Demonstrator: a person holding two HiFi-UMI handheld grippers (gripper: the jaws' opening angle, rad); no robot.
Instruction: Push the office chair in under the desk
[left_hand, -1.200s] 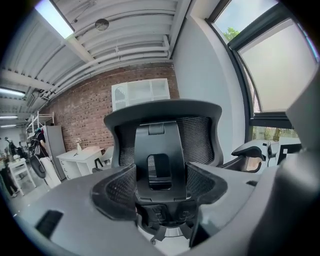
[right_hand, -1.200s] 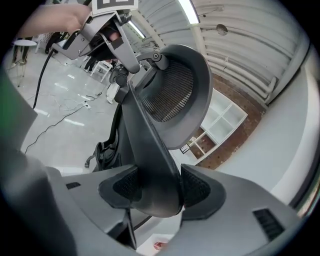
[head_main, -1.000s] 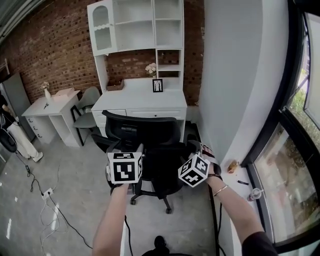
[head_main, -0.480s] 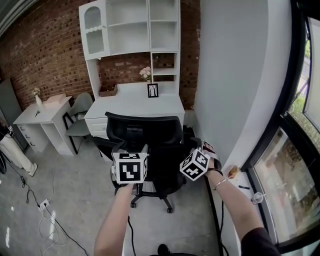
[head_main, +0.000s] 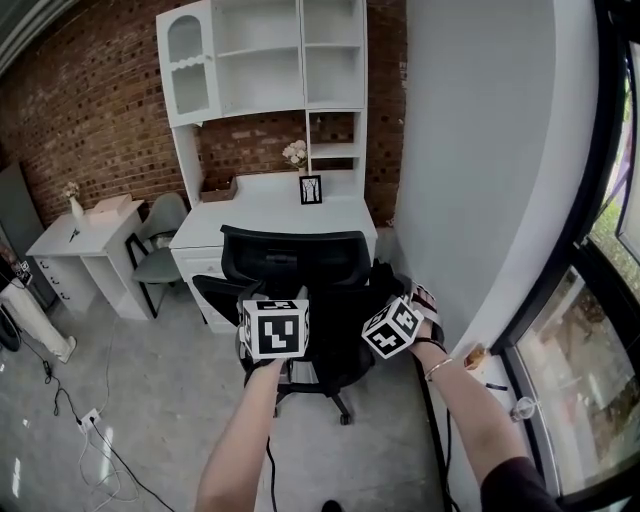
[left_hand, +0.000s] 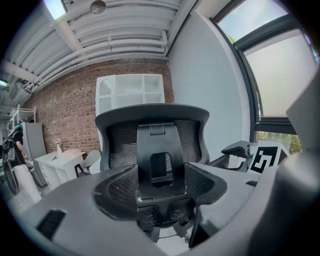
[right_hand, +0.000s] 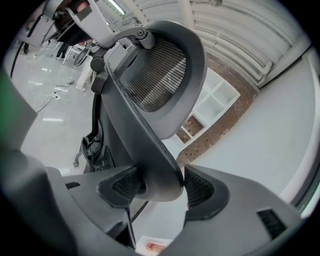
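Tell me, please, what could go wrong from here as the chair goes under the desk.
The right gripper clamps only the curved edge of the office chair backrest, so it may slip off when pushed. The armrest at the head view's left sits close to the drawers of the desk and might catch there, swivelling the chair.

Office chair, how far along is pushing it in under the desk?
Done: both grippers have hold of the office chair, the left gripper on its back spine, the right gripper on the backrest edge. In hand: the push toward the desk. Left: the office chair stands out in front of the desk, not under it.
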